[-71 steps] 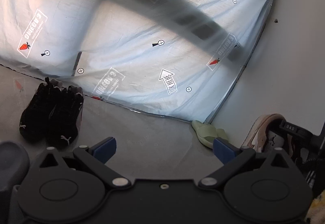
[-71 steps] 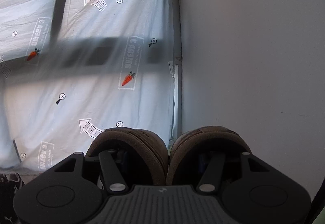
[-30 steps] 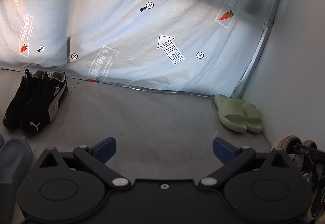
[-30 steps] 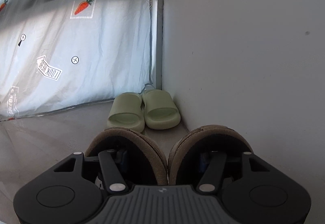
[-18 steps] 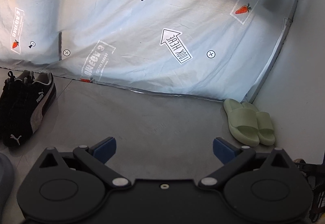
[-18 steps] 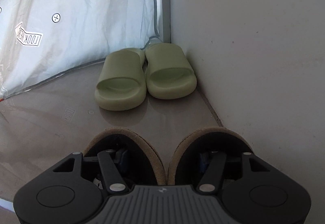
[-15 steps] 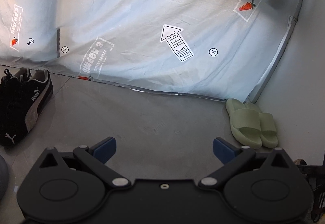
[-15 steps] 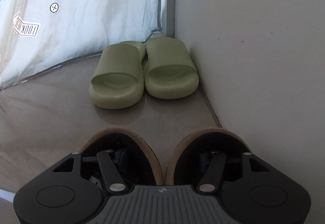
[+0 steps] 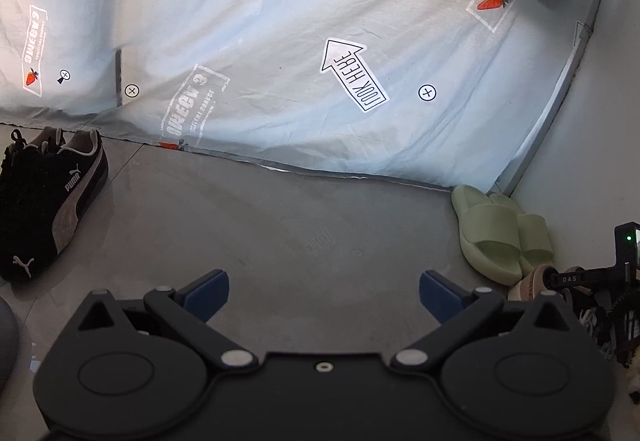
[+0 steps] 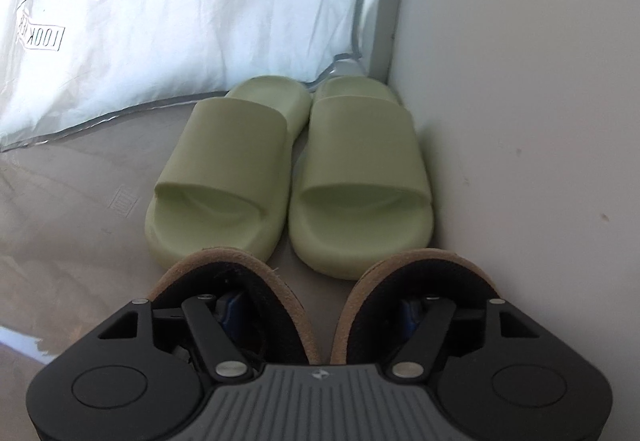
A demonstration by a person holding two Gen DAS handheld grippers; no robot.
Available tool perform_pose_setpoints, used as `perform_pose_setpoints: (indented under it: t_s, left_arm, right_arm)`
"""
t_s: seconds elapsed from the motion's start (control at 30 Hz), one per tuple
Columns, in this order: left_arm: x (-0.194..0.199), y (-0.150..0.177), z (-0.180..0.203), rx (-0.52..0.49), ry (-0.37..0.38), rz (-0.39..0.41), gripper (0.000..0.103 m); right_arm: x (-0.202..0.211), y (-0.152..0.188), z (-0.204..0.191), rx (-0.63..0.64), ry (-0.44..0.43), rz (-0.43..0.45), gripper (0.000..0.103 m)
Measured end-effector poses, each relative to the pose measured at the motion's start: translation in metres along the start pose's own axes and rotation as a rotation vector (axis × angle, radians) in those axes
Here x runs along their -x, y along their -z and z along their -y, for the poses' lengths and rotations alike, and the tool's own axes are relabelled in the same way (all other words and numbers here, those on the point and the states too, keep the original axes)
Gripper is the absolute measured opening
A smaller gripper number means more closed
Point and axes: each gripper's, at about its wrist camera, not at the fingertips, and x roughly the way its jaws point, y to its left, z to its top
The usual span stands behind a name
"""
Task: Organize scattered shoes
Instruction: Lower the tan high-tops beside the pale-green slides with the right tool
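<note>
Grey floor (image 9: 280,225), white wall (image 10: 520,81); left claw (image 9: 324,293) open; right claw (image 10: 320,307) just opening, sandals (image 10: 224,255) between.

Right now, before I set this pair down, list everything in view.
slides: two, pale green, side by side in the corner against the white wall.
sneakers: two, black with grey stripe, far left by the sheet.
brown-rimmed shoes: two, black inside, just short of the slides.
sheet: one, pale blue, printed, behind.
floor: grey, glossy.
left hand-held gripper: open, empty.
right hand-held gripper: jaws just been opening, a finger inside each brown-rimmed shoe, inner walls between; grip hidden.
</note>
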Motion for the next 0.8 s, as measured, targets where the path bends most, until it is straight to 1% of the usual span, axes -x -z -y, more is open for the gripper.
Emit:
perform_pose_setpoints:
  t_s: [0.07, 0.17, 0.37, 0.47, 0.5, 0.53, 0.57, 0.67, 0.77, 0.8]
  left_arm:
    - [0.003, 0.001, 0.000, 0.001, 0.003, -0.001, 0.103]
    - [0.007, 0.002, -0.001, -0.003, 0.013, 0.003, 0.103]
    - [0.012, 0.003, -0.004, 0.002, 0.024, 0.008, 0.103]
    - [0.013, 0.004, -0.005, 0.005, 0.031, 0.011, 0.103]
    - [0.013, 0.004, -0.005, 0.007, 0.033, 0.012, 0.103]
    - [0.014, 0.004, -0.005, 0.009, 0.037, 0.013, 0.103]
    - [0.014, 0.005, -0.006, 0.011, 0.041, 0.013, 0.103]
    - [0.015, 0.007, -0.006, 0.016, 0.054, 0.013, 0.103]
    - [0.015, 0.010, -0.005, 0.021, 0.063, 0.004, 0.103]
    - [0.016, 0.011, -0.005, 0.021, 0.069, 0.002, 0.103]
  right_arm:
    - [-0.001, -0.006, 0.003, -0.011, -0.011, -0.041, 0.076]
    - [0.002, -0.011, 0.000, -0.003, 0.018, -0.070, 0.078]
    - [0.017, -0.009, -0.003, -0.020, 0.041, -0.066, 0.078]
    - [0.032, -0.009, 0.006, -0.063, 0.009, -0.051, 0.080]
    - [0.038, -0.009, 0.009, -0.082, 0.004, -0.040, 0.083]
    - [0.044, -0.009, 0.010, -0.087, 0.009, -0.018, 0.091]
    - [0.051, -0.009, 0.012, -0.089, 0.018, 0.009, 0.093]
    - [0.088, -0.001, 0.013, -0.119, 0.039, 0.128, 0.093]
    - [0.108, 0.019, 0.002, -0.159, 0.098, 0.212, 0.097]
    - [0.112, 0.032, -0.009, -0.149, 0.132, 0.240, 0.097]
